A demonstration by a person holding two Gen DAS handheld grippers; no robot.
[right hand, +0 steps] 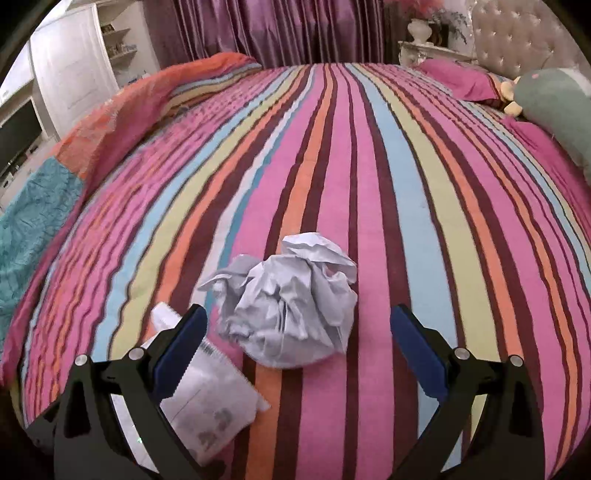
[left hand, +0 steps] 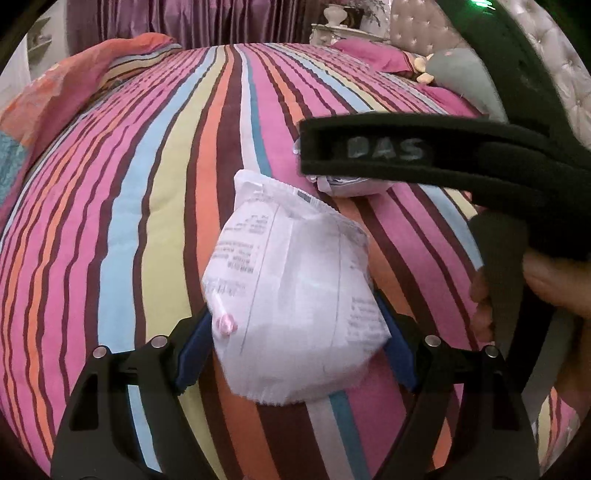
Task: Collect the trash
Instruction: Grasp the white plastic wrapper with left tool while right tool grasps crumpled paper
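In the left wrist view my left gripper [left hand: 295, 350] is shut on a white printed plastic wrapper [left hand: 291, 295], its blue pads pressing both sides, held just over the striped bedspread [left hand: 147, 221]. The right gripper's black body [left hand: 406, 155] crosses above it and hides most of a crumpled paper ball [left hand: 343, 186]. In the right wrist view my right gripper [right hand: 299, 347] is open, its blue pads [right hand: 417, 350] on either side of the crumpled grey-white paper ball [right hand: 291, 306] lying on the bedspread [right hand: 369, 184]. The wrapper [right hand: 210, 398] shows at lower left.
Pink pillows [right hand: 458, 79] and a grey-green plush toy [right hand: 554, 107] lie by the tufted headboard [right hand: 517, 33] at right. A folded orange and teal blanket [right hand: 92, 129] lies along the left. Purple curtains [right hand: 277, 29] and a white nightstand [right hand: 428, 51] stand behind.
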